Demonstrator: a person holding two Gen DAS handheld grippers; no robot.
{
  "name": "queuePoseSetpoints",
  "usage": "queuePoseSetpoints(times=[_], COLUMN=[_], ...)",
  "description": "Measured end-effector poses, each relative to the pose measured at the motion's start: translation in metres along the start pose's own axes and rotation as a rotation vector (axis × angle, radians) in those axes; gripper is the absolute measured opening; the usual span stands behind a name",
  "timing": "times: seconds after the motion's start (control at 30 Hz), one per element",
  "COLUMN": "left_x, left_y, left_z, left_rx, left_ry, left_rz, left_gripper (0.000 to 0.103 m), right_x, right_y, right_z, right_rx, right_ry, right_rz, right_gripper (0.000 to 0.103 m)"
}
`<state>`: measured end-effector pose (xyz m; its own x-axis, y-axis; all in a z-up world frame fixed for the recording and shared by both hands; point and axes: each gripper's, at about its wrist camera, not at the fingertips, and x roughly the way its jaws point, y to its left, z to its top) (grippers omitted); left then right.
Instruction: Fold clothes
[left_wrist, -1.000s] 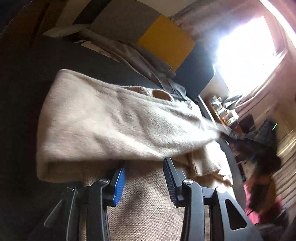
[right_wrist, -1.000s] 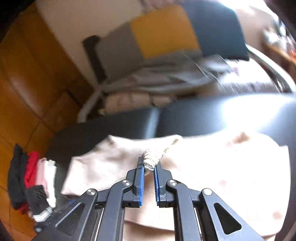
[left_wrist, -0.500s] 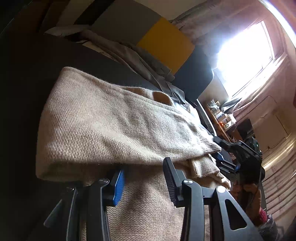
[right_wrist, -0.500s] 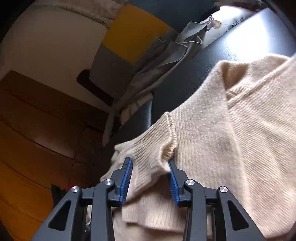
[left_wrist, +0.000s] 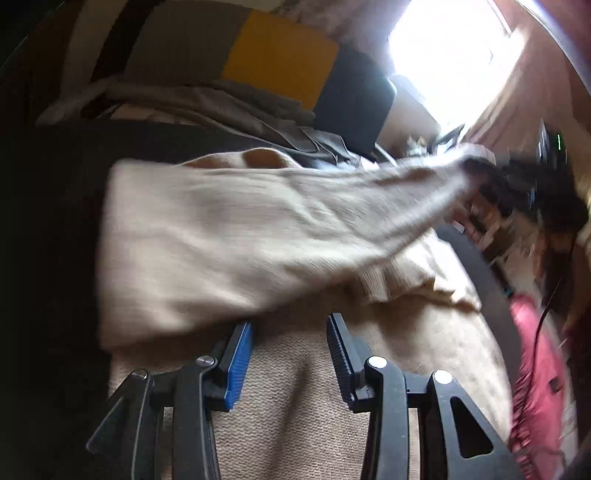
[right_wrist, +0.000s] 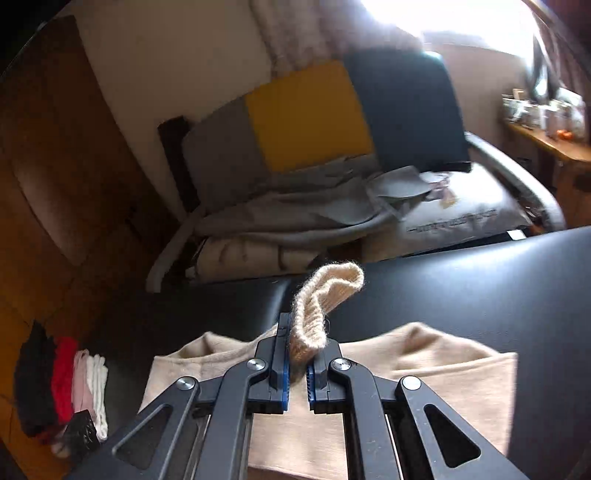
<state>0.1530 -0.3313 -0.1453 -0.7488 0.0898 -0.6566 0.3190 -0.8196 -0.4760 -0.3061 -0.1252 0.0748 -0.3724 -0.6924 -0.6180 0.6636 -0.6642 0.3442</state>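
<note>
A beige knit sweater lies on a black padded surface. My right gripper has its jaws closing tight on the sweater's ribbed sleeve cuff, which curls up above the pads, held off the sweater body. In the left wrist view the sleeve stretches up and to the right toward the blurred right gripper. My left gripper stands open just over the sweater's lower part, the fold of the sleeve at its fingertips, nothing pinched.
A grey, yellow and blue cushion leans behind a pile of grey and cream clothes. Folded black, red and white items are stacked at the left. A cluttered wooden shelf stands at the right. A person's pink clothing shows at right.
The right gripper opened around the cuff low on the sweater, then shut on it and rose, pulling the sleeve up and taut. The left gripper stayed open, shifting slightly.
</note>
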Motion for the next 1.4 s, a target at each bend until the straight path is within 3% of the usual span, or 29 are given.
queuePoseSetpoints(times=[0.17,0.4,0.57,0.73,0.83,1.0,1.07,1.23,1.4], left_x=[-0.012,-0.025,-0.032,-0.036,-0.039,-0.053,-0.062,-0.075,-0.045], left_y=[0.014,0.020,0.022,0.021,0.021,0.030,0.026,0.008,-0.015], left_z=[-0.005,-0.012,-0.016,-0.017,-0.017,-0.021,-0.020,0.002,0.035], left_rx=[-0.046,-0.054,-0.046,-0.026,-0.029,-0.123,-0.133,-0.062,0.027], left_ry=[-0.009,-0.018,-0.017,-0.017,-0.023,-0.032,-0.049,-0.108,-0.103], left_rz=[-0.020,0.003,0.032,0.107,0.126,0.087,0.060,0.062,0.092], left_gripper=[0.040,0.040,0.040,0.039,0.039,0.040,0.040,0.041,0.042], right_x=[0.002,0.001,-0.013,-0.005,0.007,0.010,0.004,-0.013,-0.024], right_y=[-0.052,-0.124,-0.132,-0.147,-0.157,-0.160,-0.165,-0.171,-0.154], right_z=[-0.031,-0.081,-0.086,-0.095,-0.105,-0.112,-0.112,-0.118,-0.109], right_rx=[0.106,0.256,0.271,0.292,0.327,0.312,0.327,0.321,0.236], right_ry=[0.053,0.070,0.023,0.057,0.096,0.102,0.096,0.101,0.054], right_rz=[-0.056,-0.056,-0.043,-0.105,-0.060,-0.063,-0.057,-0.064,-0.095], right_gripper=[0.007,0.007,0.007,0.008,0.012,0.012,0.020,0.025,0.028])
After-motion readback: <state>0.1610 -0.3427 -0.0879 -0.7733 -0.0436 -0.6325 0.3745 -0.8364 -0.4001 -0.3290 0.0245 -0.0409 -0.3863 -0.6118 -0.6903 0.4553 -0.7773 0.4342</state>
